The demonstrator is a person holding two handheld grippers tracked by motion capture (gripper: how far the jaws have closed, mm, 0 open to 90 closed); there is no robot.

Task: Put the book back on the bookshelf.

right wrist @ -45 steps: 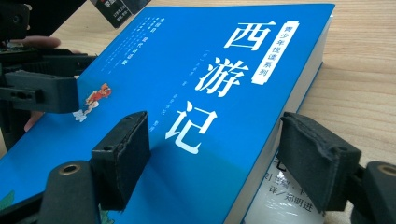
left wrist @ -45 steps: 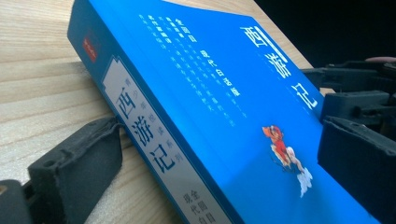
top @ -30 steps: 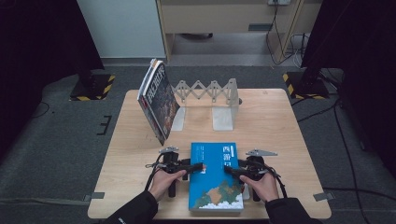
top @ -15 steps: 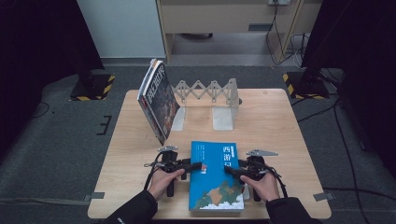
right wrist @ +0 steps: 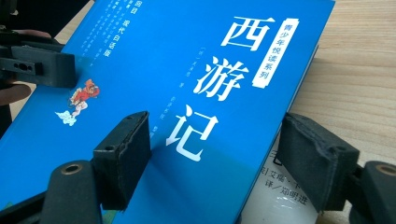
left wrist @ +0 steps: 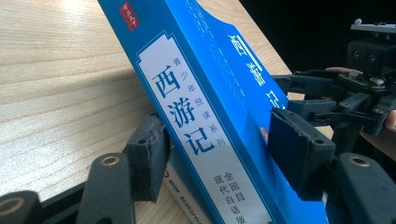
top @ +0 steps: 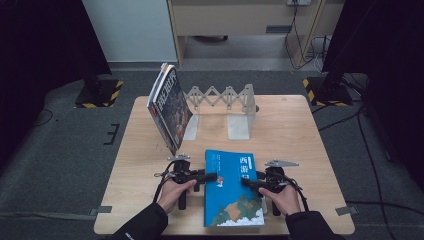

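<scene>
A thick blue book [top: 232, 200] with white Chinese lettering lies at the table's front middle. My left gripper [top: 212, 176] is at its left edge, the spine side. In the left gripper view the spine [left wrist: 196, 70] slants between the jaws of my left gripper [left wrist: 224, 156]. These jaws have just been closing, and both pads now lie against the book. My right gripper [top: 245, 182] grips the book's right edge. In the right gripper view my right gripper [right wrist: 219, 158] has one pad on the book's cover [right wrist: 163, 56] and the other under it.
A second book [top: 170, 107] leans upright against the left end of a grey accordion book rack [top: 222, 97] at the back of the wooden table [top: 300, 135]. Cables trail on the floor beyond. Each gripper view shows the other gripper farther off: the right one [left wrist: 327, 93], the left one [right wrist: 42, 63].
The left gripper's jaws have drawn a little closer around the book's left edge. The book, the right gripper and both hands stay where they were.
</scene>
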